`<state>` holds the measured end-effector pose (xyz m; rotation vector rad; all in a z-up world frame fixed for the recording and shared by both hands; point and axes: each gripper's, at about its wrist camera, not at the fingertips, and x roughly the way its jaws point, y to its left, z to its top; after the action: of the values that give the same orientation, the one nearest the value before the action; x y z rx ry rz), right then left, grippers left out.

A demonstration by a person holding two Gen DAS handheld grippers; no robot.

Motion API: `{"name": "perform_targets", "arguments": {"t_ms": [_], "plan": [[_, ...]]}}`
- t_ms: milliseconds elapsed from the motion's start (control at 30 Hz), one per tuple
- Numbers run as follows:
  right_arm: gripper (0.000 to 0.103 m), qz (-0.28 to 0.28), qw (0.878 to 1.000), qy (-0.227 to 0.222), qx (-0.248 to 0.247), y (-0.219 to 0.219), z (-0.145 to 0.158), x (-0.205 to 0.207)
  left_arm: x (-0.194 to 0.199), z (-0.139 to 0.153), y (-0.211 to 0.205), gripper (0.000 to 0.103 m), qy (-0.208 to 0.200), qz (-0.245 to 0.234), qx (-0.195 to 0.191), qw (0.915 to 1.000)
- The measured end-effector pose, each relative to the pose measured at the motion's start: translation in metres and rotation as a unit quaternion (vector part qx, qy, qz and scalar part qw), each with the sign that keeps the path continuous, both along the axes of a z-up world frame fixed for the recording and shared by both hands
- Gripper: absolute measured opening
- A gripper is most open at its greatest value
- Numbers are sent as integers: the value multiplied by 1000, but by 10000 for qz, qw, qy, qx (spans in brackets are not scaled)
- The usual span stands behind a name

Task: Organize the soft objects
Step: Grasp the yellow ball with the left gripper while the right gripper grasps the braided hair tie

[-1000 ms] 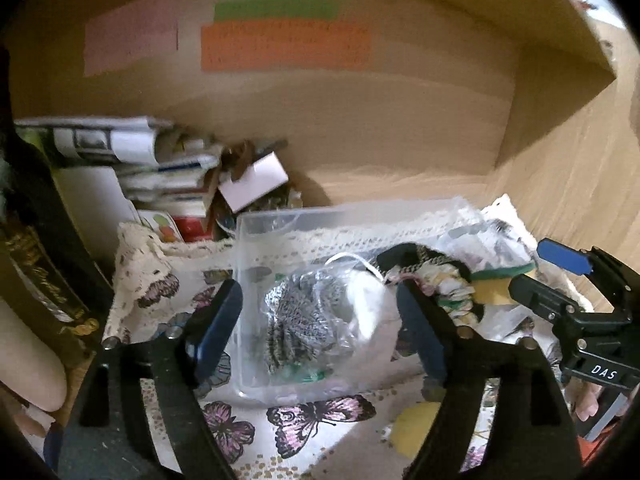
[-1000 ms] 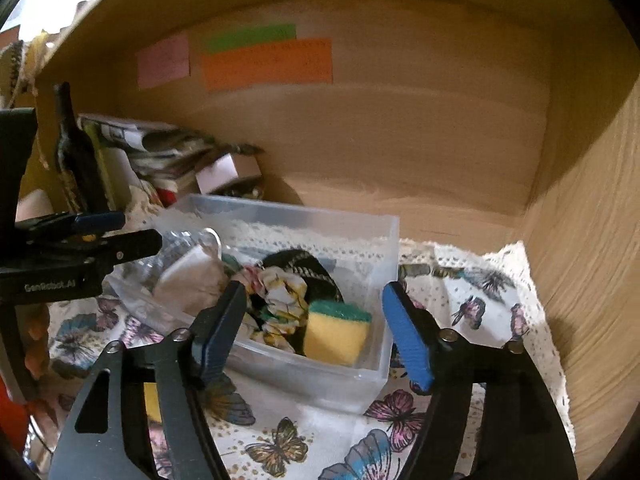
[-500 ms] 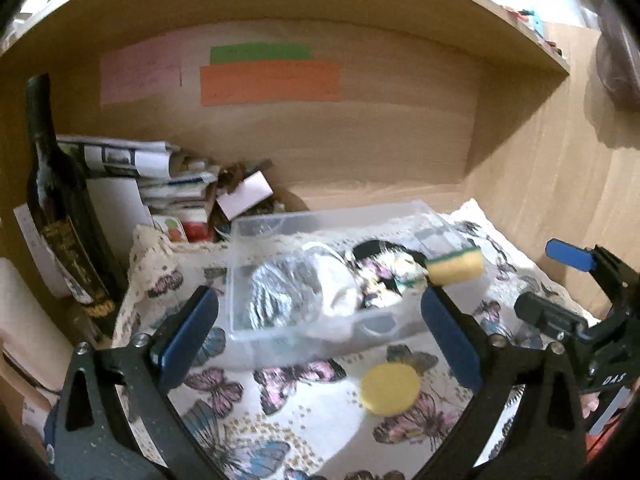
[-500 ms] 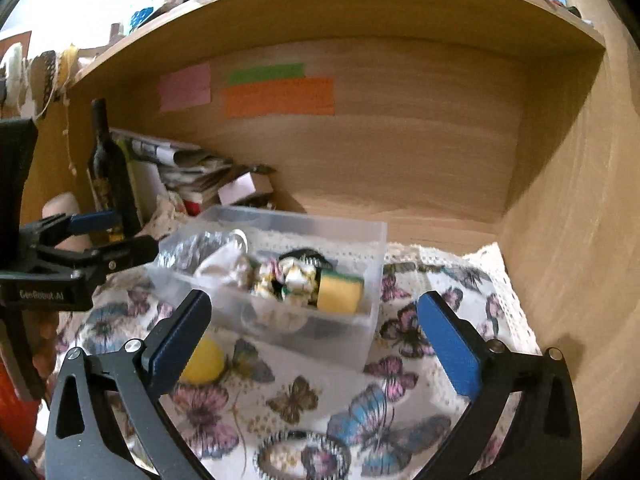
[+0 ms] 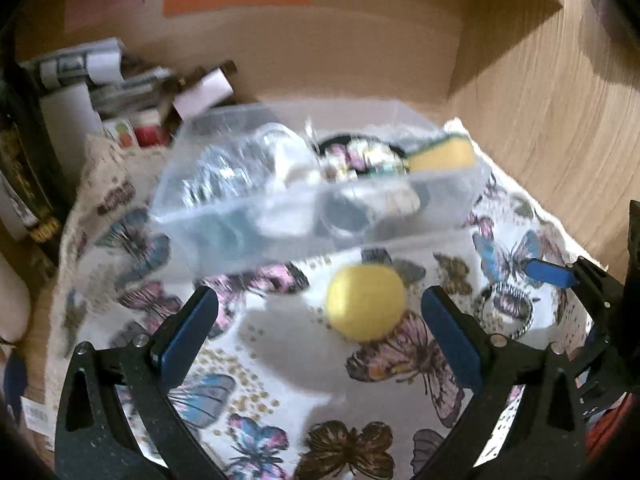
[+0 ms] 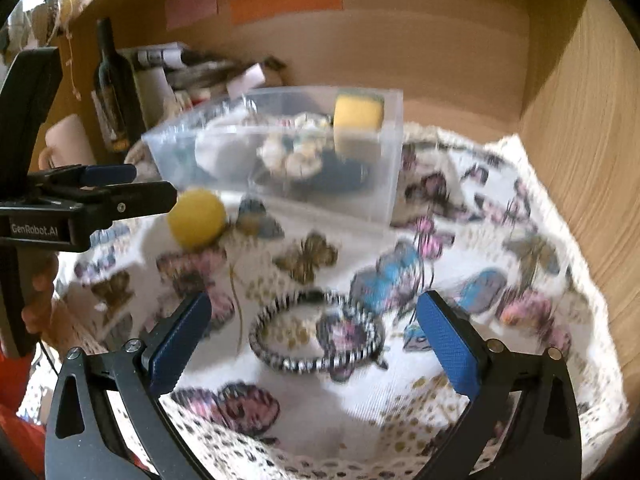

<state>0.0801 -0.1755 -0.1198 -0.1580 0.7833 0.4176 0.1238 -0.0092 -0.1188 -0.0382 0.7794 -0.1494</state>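
A clear plastic bin (image 5: 248, 216) (image 6: 384, 168) stands on the butterfly cloth and holds a yellow-green sponge (image 5: 442, 156) (image 6: 356, 114), scrunchies and a bagged item. A round yellow puff (image 5: 366, 302) (image 6: 196, 216) lies on the cloth in front of the bin. A black-and-white striped hair band (image 6: 316, 332) (image 5: 506, 304) lies on the cloth. My left gripper (image 5: 320, 332) is open and empty, the puff just ahead between its fingers. My right gripper (image 6: 314, 338) is open and empty, with the hair band between its fingers.
A dark wine bottle (image 6: 114, 92) and a stack of papers and boxes (image 5: 120, 84) stand at the back left. Wooden shelf walls close the back and right (image 6: 580, 120). The butterfly cloth (image 5: 260, 360) covers the shelf floor. Coloured paper strips (image 6: 286, 0) hang on the back wall.
Both grippers have pulled back from the bin and tilted down toward the cloth. The yellow puff now sits close before the left gripper; the hair band has come between the right fingers.
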Motion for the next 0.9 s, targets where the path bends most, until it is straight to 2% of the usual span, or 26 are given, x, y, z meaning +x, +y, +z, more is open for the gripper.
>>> {"name": "perform_targets", "arguments": {"t_ms": [167, 267, 333, 367, 433, 500, 600, 900], "plan": [[83, -72, 9993, -125, -352, 1, -7, -6, 6, -17, -7, 103, 305, -136, -93, 9994], [67, -106, 9990, -192, -379, -3, -7, -7, 8, -22, -8, 99, 379, -114, -198, 9990], [50, -175, 9990, -213, -353, -7, -6, -6, 10, -23, -8, 84, 400, -142, -220, 9989], [45, -216, 9989, -225, -338, -9, -5, -5, 11, -24, -9, 82, 421, -162, -225, 9987], [29, -295, 9990, -213, -269, -14, -4, -3, 12, -26, -10, 71, 430, -208, -256, 9985], [22, -351, 9989, -204, -213, -18, -4, -1, 12, -26, -10, 60, 416, -260, -260, 9985], [17, -397, 9988, -235, -132, -20, -1, -1, 12, -25, -13, 44, 358, -347, -308, 9983], [16, -352, 9974, -625, 65, -17, 27, 0, 2, -1, -5, 43, -127, -294, -327, 9990]]}}
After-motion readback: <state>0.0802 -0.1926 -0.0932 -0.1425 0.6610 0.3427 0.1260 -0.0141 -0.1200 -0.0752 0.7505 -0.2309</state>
